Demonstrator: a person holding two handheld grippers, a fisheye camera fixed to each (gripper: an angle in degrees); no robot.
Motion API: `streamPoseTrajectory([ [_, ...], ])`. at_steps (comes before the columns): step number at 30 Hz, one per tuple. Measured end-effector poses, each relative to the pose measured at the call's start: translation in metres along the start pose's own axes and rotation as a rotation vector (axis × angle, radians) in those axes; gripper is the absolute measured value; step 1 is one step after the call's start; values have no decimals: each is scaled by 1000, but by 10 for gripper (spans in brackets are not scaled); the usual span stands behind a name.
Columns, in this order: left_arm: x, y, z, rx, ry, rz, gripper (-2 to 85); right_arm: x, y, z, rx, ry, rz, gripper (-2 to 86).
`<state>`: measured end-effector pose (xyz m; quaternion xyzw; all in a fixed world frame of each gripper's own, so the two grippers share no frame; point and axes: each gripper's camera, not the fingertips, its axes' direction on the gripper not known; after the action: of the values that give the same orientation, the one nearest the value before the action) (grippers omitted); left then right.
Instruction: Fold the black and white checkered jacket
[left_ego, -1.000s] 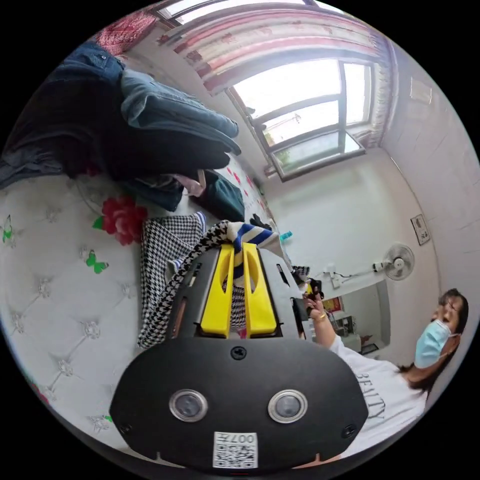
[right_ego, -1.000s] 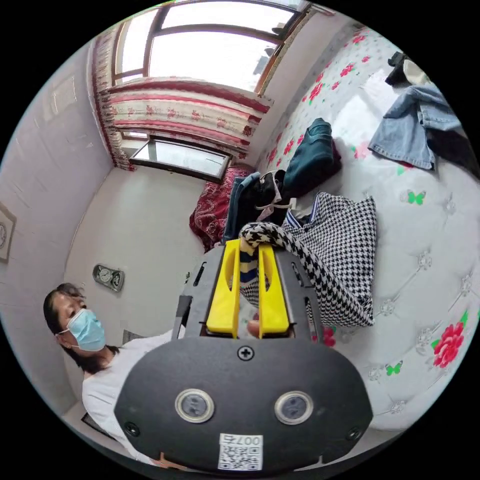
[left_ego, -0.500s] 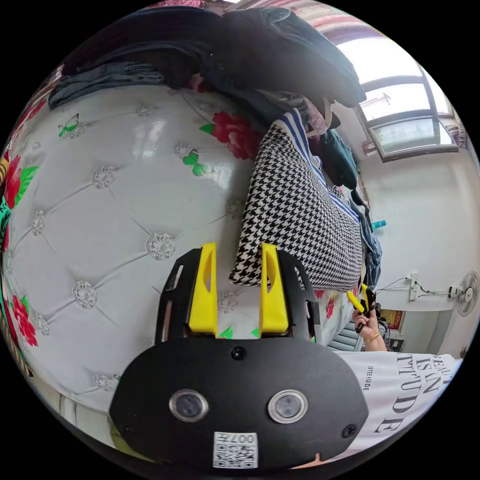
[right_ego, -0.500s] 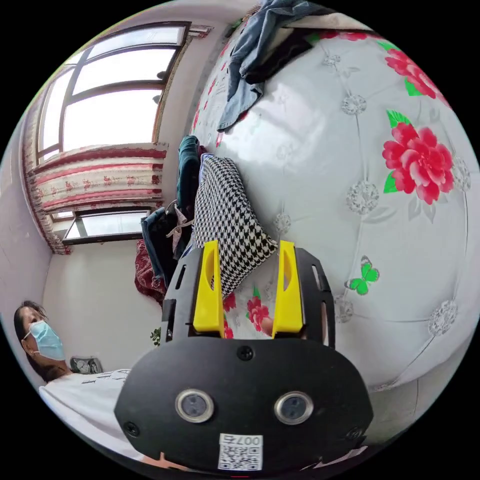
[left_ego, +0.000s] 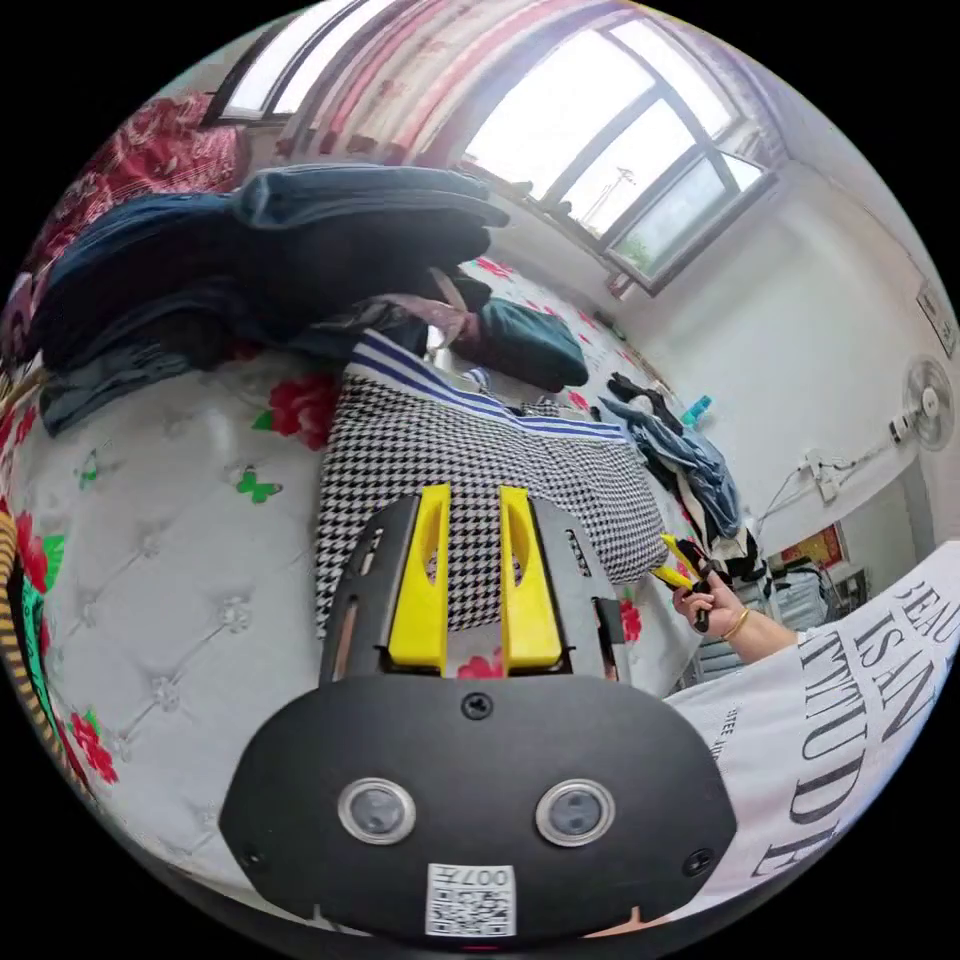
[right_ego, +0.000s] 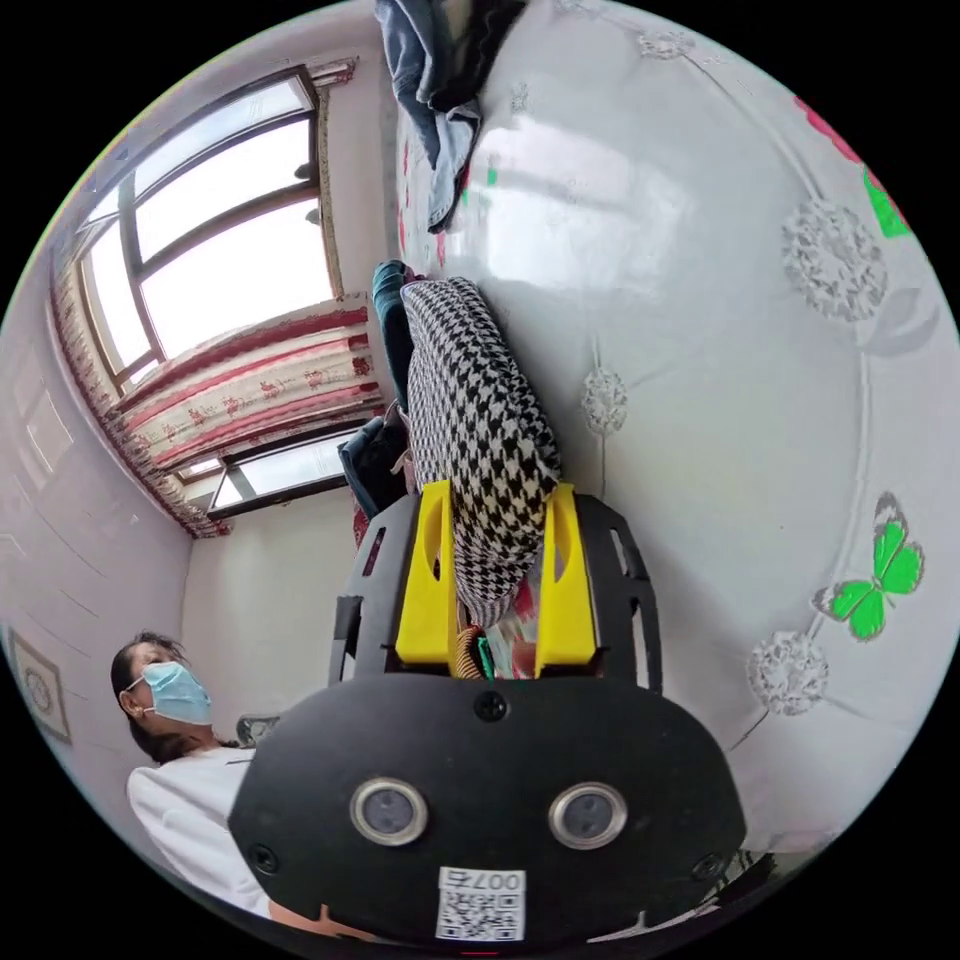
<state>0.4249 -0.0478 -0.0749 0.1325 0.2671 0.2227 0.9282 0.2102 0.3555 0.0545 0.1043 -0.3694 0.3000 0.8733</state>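
Observation:
The black and white checkered jacket (left_ego: 480, 450) lies folded on the white quilted bed (left_ego: 170, 560), its blue-and-white striped trim along the far edge. My left gripper (left_ego: 472, 495) hovers over the jacket's near edge, jaws a little apart with nothing pinched. The right gripper (left_ego: 678, 565) shows beyond the jacket's right corner, held in a hand. In the right gripper view the jacket (right_ego: 470, 400) is seen edge-on, and its near corner sits between the spread jaws of my right gripper (right_ego: 497, 492). That gripper is open around the fabric.
A pile of jeans and dark clothes (left_ego: 300, 240) sits behind the jacket, with a teal garment (left_ego: 530, 340) and a loose heap (left_ego: 680, 460) further along. More jeans (right_ego: 440, 100) lie on the bed (right_ego: 720, 350). A person in a white shirt (right_ego: 190, 800) stands at the bedside.
One second ago both grippers were shut on the lifted jacket. They let go, and it now lies folded. The left jaws have since narrowed; the right gripper has moved around the jacket's corner.

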Motion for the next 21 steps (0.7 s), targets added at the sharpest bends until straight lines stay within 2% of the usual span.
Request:
streamPoseTrajectory([
  [5,99,-15,124,-189,194,154,72,-31,21,-24,72,98,-101,53],
  [6,107,-13,140,-230,188,169,71,-37,25,-30,68,121,-119,49],
  [7,120,-5,175,-323,102,204,67,-39,27,-33,65,133,-122,48],
  [8,128,7,198,-342,16,267,62,-39,30,-38,56,152,-121,46],
  [10,136,16,201,-249,-16,334,51,-36,32,-42,60,135,-98,43],
  [12,142,11,202,-285,-31,327,47,-40,31,-42,96,71,-47,40],
  [14,145,7,188,-308,-18,325,45,-65,28,-35,105,104,-89,38],
  [16,137,8,166,-280,11,308,46,-110,22,-23,83,171,-189,35],
  [19,109,23,118,-235,15,244,46,-215,17,22,-31,302,-477,31],
  [21,82,37,85,-200,8,185,45,-304,33,88,-194,437,-771,27],
])
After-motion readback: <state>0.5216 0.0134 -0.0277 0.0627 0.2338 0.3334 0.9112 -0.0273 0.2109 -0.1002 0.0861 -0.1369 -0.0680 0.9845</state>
